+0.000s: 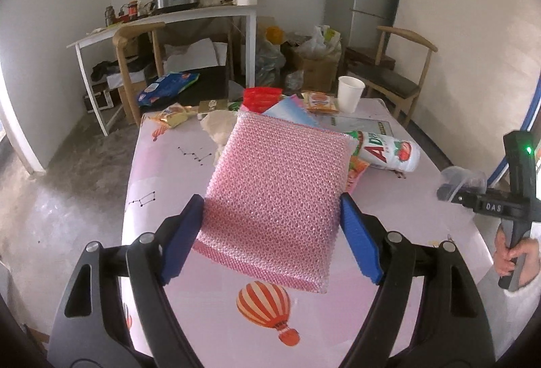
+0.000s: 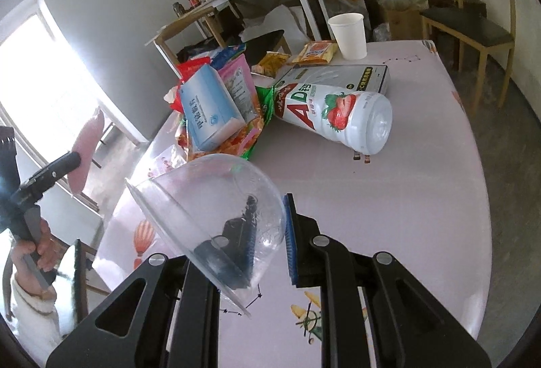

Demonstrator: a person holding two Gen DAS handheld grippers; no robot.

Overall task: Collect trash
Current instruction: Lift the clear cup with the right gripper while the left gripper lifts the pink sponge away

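Left wrist view, largest item first: my table (image 1: 189, 172), covered in a pale pink cloth printed with hot-air balloons, fills the lower field. Above it I hold a pink bubble-wrap mailer (image 1: 274, 199) between the blue pads of the left gripper (image 1: 270, 232); both pads press its side edges, so these tongs are clamped on it, standing wide. Behind the mailer lies the remaining litter: a white strawberry drink bottle (image 1: 389, 153) on its side, a flat white box (image 2: 341, 75) just behind it, a light blue carton (image 2: 209, 111) leaning on snack wrappers, and a white paper cup (image 1: 350, 92) upright near the far edge.

Right wrist view: the right gripper (image 2: 268, 239) has its jaws nearly together, pinching the wall of a clear plastic dome lid (image 2: 203, 209), one finger (image 2: 248, 232) seen through the plastic, the other outside. The lid is tilted, rim toward the lower left, above the tablecloth. At far left my left hand (image 2: 35, 249) grips its handle
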